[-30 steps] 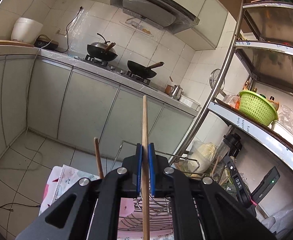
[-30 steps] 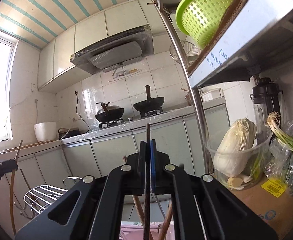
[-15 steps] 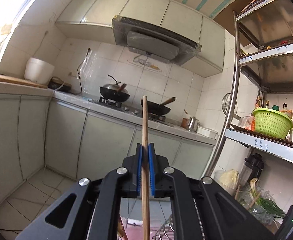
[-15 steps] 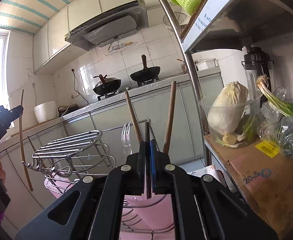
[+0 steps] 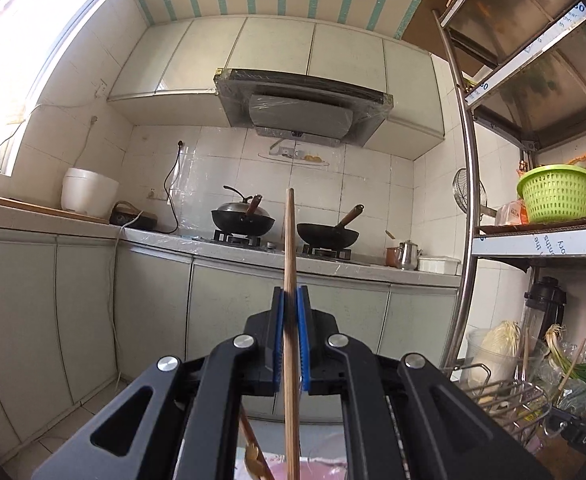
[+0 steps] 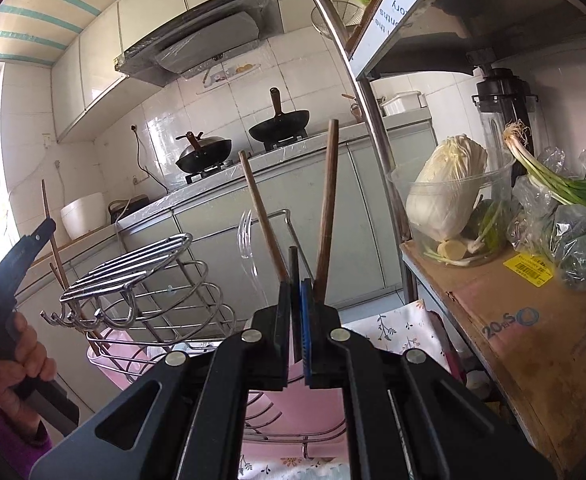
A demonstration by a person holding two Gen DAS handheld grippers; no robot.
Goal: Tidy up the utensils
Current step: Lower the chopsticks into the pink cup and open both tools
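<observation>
My left gripper (image 5: pixel 290 300) is shut on a long wooden utensil handle (image 5: pixel 290 236) that stands upright between its blue pads. In the right wrist view this same gripper (image 6: pixel 43 230) hangs at the far left in a person's hand (image 6: pixel 21 356), holding that handle (image 6: pixel 48 216) left of the wire rack (image 6: pixel 133 268). My right gripper (image 6: pixel 295 284) is shut on a thin dark utensil (image 6: pixel 293 260), just over the rack. Two wooden handles (image 6: pixel 261 216) (image 6: pixel 327 200) and a clear plastic fork (image 6: pixel 247 236) stand upright right behind its fingertips.
A pink basin (image 6: pixel 105 356) sits under the rack on a floral cloth (image 6: pixel 393 328). The metal shelf unit's post (image 6: pixel 373 120) is close on the right, with a cabbage bowl (image 6: pixel 449 200), scallions and a cardboard box (image 6: pixel 513 320). Woks (image 5: pixel 243 220) sit on the far counter.
The left view has tilted up and swung, so the rack has slid to the lower right. The right gripper has sunk toward the rack; the wooden handles now stand just ahead of it.
</observation>
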